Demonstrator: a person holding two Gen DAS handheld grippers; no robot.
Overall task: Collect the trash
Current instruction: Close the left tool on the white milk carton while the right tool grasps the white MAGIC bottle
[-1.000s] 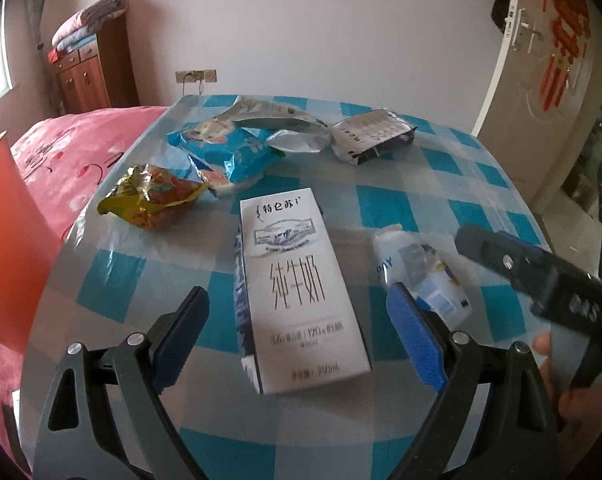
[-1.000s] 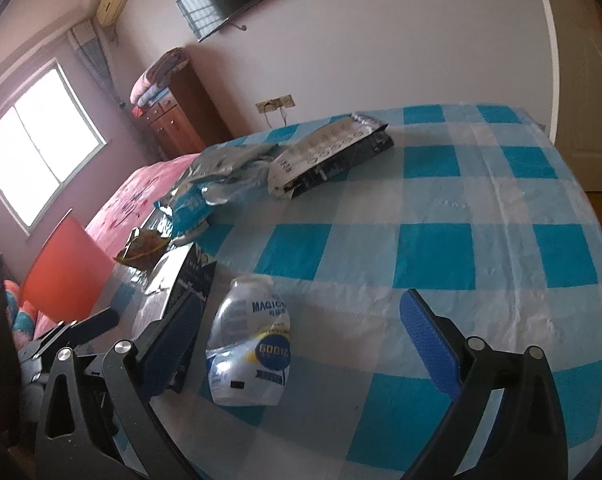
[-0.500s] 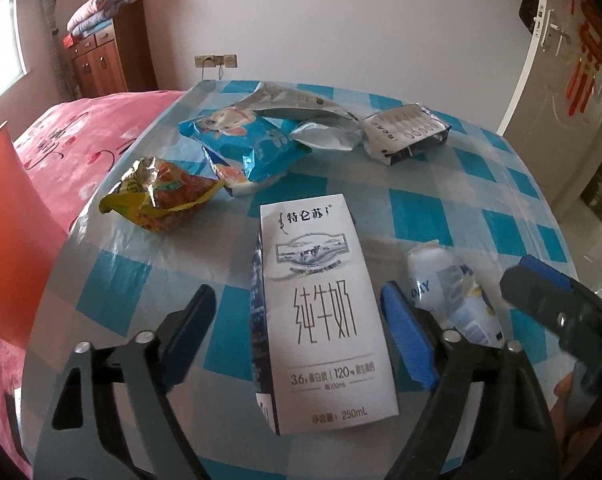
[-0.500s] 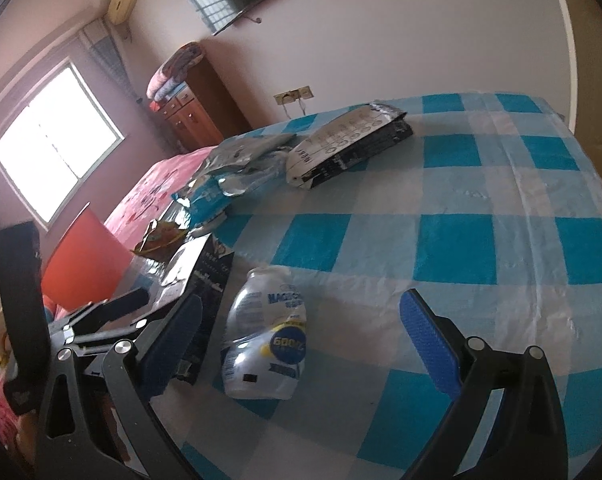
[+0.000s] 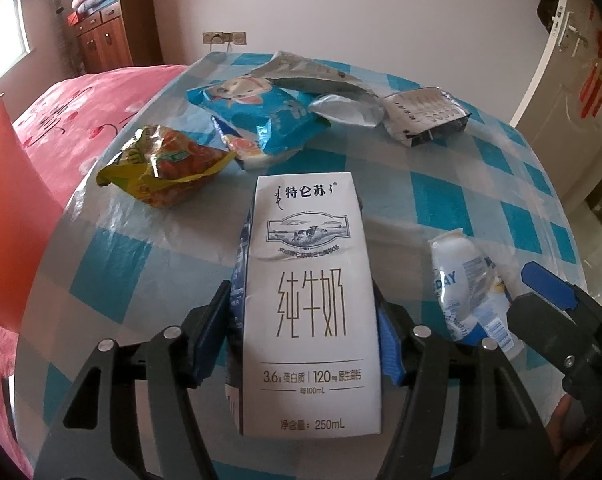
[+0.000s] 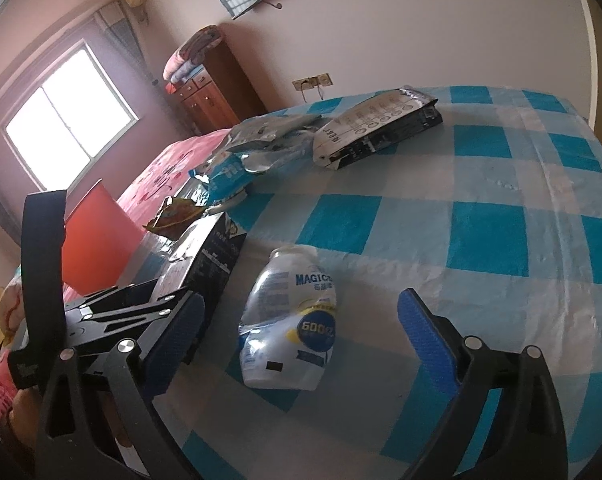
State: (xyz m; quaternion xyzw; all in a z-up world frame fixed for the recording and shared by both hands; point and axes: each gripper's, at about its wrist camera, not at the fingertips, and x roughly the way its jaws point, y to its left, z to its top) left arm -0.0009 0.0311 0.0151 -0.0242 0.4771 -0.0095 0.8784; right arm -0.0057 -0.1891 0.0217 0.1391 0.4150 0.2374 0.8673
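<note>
A white milk carton (image 5: 309, 280) lies flat on the blue-checked tablecloth (image 5: 481, 184). My left gripper (image 5: 301, 300) straddles its lower half. The jaws are closing and the blue pads (image 5: 387, 344) touch both long sides. To the carton's right lies a crushed clear plastic bottle (image 6: 293, 316) with a blue label. My right gripper (image 6: 299, 300) stands open around it, both pads well clear of its sides. The right wrist view also shows the carton (image 6: 209, 256) and the left gripper's black frame (image 6: 141, 308) at the left.
Farther back on the table lie a yellow-red snack bag (image 5: 161, 168), a blue snack bag (image 5: 261, 120), a silver wrapper (image 5: 313, 76) and a black-and-white pouch (image 5: 425, 116). A red chair back (image 5: 5, 208) and a pink bed (image 5: 81, 104) stand left of the table.
My left gripper moved forward and down over the milk carton, and its jaws narrowed from wide apart onto the carton's sides. The right gripper edged closer to the bottle and stayed open.
</note>
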